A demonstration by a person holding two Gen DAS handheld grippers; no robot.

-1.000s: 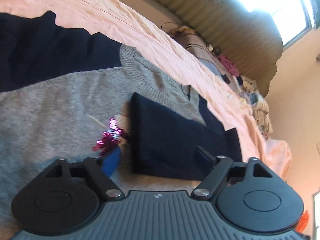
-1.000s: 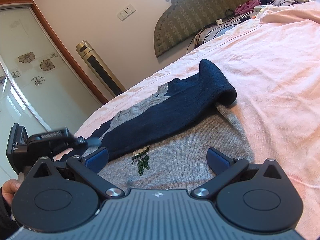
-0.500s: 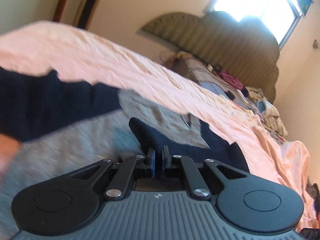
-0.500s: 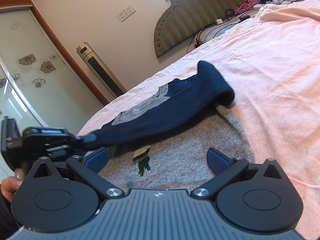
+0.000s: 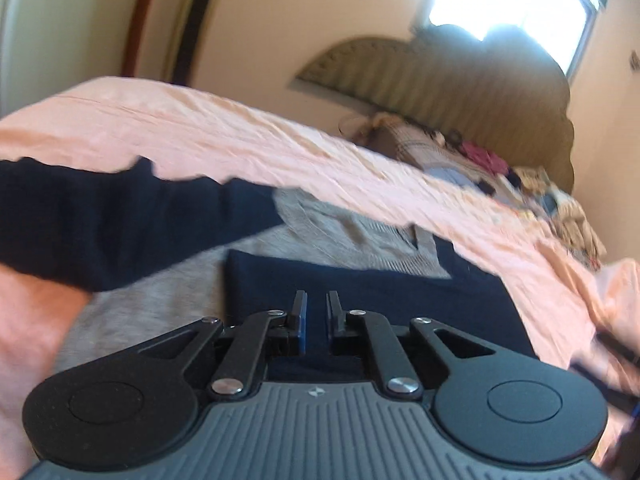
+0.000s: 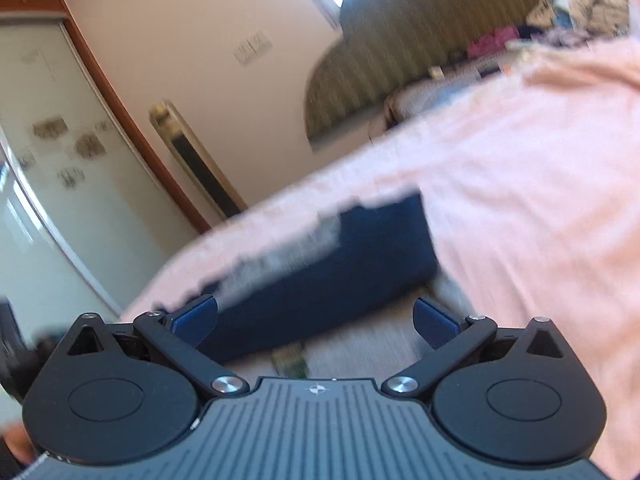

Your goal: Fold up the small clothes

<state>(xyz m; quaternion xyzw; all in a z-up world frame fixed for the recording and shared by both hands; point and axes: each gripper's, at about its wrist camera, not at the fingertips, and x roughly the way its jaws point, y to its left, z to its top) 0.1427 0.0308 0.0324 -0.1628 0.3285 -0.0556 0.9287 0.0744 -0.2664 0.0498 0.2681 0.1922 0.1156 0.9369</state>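
A small grey sweater (image 5: 160, 292) with navy sleeves lies on the pink bedsheet (image 5: 248, 136). One navy sleeve (image 5: 380, 292) is folded across its chest; the other sleeve (image 5: 112, 220) stretches out to the left. My left gripper (image 5: 316, 312) hovers over the folded sleeve with its jaws nearly together and a narrow gap between the pads; nothing shows between them. In the blurred right wrist view my right gripper (image 6: 316, 316) is open and empty above the grey body (image 6: 372, 348), in front of the folded navy sleeve (image 6: 332, 280).
A padded green headboard (image 5: 460, 92) and a pile of clothes (image 5: 540, 196) are at the far end of the bed. A glass wardrobe door (image 6: 44, 200) and a tall standing unit (image 6: 196, 160) stand by the wall.
My left gripper shut from wide open, lifted, and its jaws have now parted slightly. The folded sleeve lies flatter on the chest. The right gripper moved; its view is now blurred.
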